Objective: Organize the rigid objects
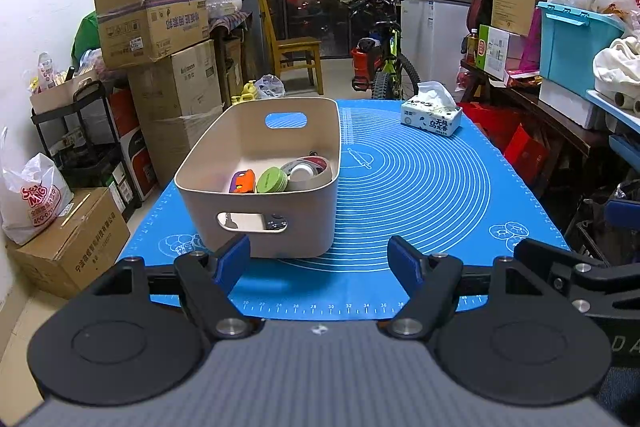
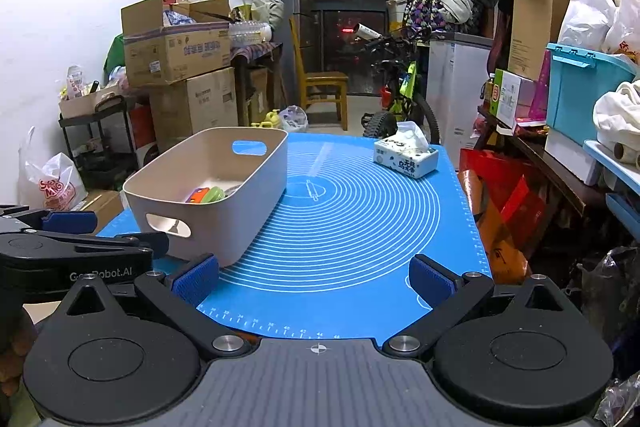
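A beige plastic bin (image 1: 296, 219) (image 2: 240, 219) stands on the left half of the blue mat (image 1: 420, 187) (image 2: 352, 211). Inside it lie an orange and purple toy (image 1: 243, 182) (image 2: 197, 195), a green round lid (image 1: 272, 180) (image 2: 213, 194) and a roll of tape (image 1: 310, 171). My left gripper (image 1: 320, 259) hovers open just in front of the bin's near wall, nothing between its blue pads. My right gripper (image 2: 314, 281) is open over the mat's near edge, to the right of the bin, and holds nothing. The left gripper's body (image 2: 72, 251) shows at the left edge of the right wrist view.
A tissue box (image 1: 431, 117) (image 2: 406, 157) sits at the mat's far right corner. Stacked cardboard boxes (image 1: 160, 39) and a black cart (image 1: 80, 131) crowd the left; shelves, a turquoise crate (image 1: 572, 43) and bags crowd the right. A wooden chair (image 1: 296, 55) and a bicycle (image 1: 384, 59) stand beyond the table.
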The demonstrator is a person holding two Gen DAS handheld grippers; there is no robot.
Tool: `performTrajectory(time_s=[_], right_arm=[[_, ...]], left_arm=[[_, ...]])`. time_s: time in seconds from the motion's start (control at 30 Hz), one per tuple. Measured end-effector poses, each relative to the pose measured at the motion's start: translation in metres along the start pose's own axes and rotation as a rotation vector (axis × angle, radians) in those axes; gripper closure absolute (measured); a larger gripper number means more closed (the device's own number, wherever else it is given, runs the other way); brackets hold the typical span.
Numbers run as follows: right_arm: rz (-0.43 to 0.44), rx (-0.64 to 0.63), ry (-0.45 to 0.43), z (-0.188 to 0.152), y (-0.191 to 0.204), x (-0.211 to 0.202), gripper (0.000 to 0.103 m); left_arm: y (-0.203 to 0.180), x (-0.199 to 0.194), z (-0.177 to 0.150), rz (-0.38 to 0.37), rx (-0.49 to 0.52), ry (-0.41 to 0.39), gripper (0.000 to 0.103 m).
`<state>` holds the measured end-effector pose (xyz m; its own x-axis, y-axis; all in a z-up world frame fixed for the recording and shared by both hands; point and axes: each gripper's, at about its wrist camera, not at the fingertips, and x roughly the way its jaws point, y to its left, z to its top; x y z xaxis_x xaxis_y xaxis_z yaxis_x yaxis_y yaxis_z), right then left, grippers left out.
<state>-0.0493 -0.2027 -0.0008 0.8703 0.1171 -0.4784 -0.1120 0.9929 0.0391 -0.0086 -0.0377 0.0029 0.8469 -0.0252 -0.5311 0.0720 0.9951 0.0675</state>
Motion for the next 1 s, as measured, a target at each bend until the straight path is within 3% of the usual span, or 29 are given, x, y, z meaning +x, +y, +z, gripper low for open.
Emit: performTrajectory(time_s=[1.0], right_arm=[[-0.002,0.002,0.002,0.0,-0.0015,0.0006,0.003]], left_arm=[[-0.0047,0.0001,-0.0011,0.0,0.005,0.0,0.027]])
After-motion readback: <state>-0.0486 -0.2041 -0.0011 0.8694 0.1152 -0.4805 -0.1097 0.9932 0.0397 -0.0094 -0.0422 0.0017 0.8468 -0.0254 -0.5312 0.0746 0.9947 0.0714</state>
